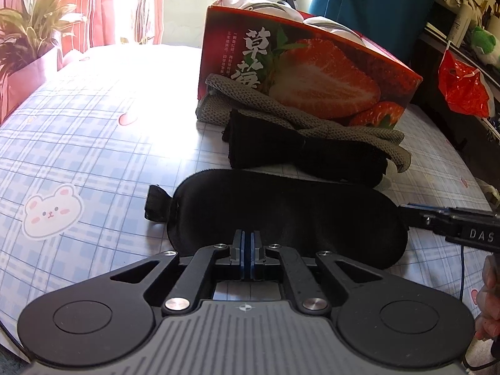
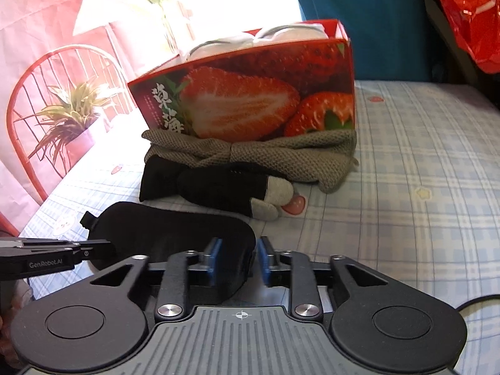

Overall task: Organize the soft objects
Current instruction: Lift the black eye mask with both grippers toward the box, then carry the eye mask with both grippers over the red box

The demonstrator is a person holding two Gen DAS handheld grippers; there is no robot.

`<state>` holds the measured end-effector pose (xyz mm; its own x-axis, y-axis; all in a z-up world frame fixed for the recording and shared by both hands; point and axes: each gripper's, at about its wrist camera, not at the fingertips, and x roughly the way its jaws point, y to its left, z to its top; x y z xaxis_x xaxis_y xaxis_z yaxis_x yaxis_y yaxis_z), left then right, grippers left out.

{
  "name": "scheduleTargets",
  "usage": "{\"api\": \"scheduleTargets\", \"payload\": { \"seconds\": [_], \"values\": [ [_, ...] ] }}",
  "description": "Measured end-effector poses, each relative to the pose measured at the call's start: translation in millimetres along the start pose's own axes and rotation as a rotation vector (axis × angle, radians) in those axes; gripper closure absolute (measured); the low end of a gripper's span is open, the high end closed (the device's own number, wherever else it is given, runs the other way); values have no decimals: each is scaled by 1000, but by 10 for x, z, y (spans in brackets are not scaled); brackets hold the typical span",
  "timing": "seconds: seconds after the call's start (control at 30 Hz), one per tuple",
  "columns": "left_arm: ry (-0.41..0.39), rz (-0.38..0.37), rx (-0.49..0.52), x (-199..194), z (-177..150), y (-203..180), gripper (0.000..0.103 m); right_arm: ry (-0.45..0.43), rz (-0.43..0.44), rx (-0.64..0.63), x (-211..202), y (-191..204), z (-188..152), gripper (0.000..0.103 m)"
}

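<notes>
A black eye mask (image 1: 281, 212) (image 2: 175, 228) lies flat on the checked sheet (image 1: 78, 143). My left gripper (image 1: 248, 243) (image 2: 106, 247) is shut, its blue pads pinched on the mask's near edge. My right gripper (image 2: 239, 259) (image 1: 406, 211) stands open around the mask's other end, and the pads do not press on it. Behind the mask lies a black glove with grey tips (image 2: 218, 187) (image 1: 297, 153), then a grey knitted piece (image 2: 281, 153) (image 1: 312, 118) against a red strawberry box (image 2: 250, 100) (image 1: 312, 72) that holds white items.
A potted plant (image 1: 28, 31) stands at the far left edge of the bed. A red plastic bag (image 1: 462, 87) (image 2: 468, 18) hangs by dark furniture on the right. A person's hand (image 1: 489, 297) shows at the right border. Bare sheet (image 2: 422, 172) stretches right of the box.
</notes>
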<state>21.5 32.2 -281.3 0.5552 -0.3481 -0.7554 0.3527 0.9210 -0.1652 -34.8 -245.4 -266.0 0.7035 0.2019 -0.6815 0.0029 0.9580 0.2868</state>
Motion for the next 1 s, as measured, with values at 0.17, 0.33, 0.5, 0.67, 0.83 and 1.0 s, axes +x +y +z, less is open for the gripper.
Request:
{"api": "scheduleTargets", "payload": {
  "seconds": [0.17,0.33,0.5,0.67,0.83,1.0],
  "values": [
    [-81,84,-40,-92,114,172,36,41,-5,-11,87,8,-12,61],
    [-46,111,-64,65,208,374,34,55,-15,-28,147,38,-16,62],
    [-25,43,-64,130,191,357,27,57,-11,-43,163,53,-22,62],
    [-19,43,-16,101,119,217,34,56,-5,-38,165,39,-19,60],
    [-6,32,31,88,69,80,43,48,7,-28,176,40,-25,59],
    [-14,48,51,88,25,36,74,44,-3,-23,185,24,-20,76]
  ]
}}
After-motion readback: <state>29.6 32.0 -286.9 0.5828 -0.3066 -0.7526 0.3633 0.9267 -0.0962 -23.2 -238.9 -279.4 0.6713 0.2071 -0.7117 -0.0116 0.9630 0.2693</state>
